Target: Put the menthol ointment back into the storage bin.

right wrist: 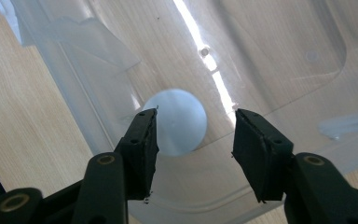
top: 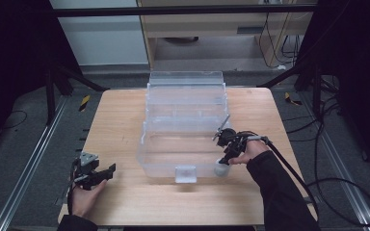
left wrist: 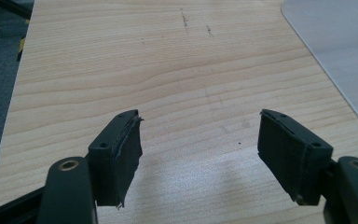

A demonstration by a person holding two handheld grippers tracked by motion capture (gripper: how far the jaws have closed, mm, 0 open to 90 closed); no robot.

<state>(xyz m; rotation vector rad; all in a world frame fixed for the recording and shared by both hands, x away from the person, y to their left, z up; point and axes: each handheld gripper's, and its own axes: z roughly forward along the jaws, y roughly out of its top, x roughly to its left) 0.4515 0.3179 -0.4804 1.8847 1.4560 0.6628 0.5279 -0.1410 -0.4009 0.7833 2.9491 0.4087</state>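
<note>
Ball (right wrist: 179, 121): small, pale bluish-white, round, smooth and matte, no markings. In the right gripper view it sat at frame centre inside the clear plastic box (top: 185, 125), just beyond the jaws. In the high view it lay at the box's lower right corner (top: 221, 168). Right gripper (right wrist: 193, 140): jaws parted, one pad partly covering the ball's edge; contact could not be judged. Left gripper (left wrist: 198, 154): wide open over the bare wooden table (left wrist: 168, 70), lower left in the high view. No legible writing anywhere. Box walls blurred the ball's outline.
</note>
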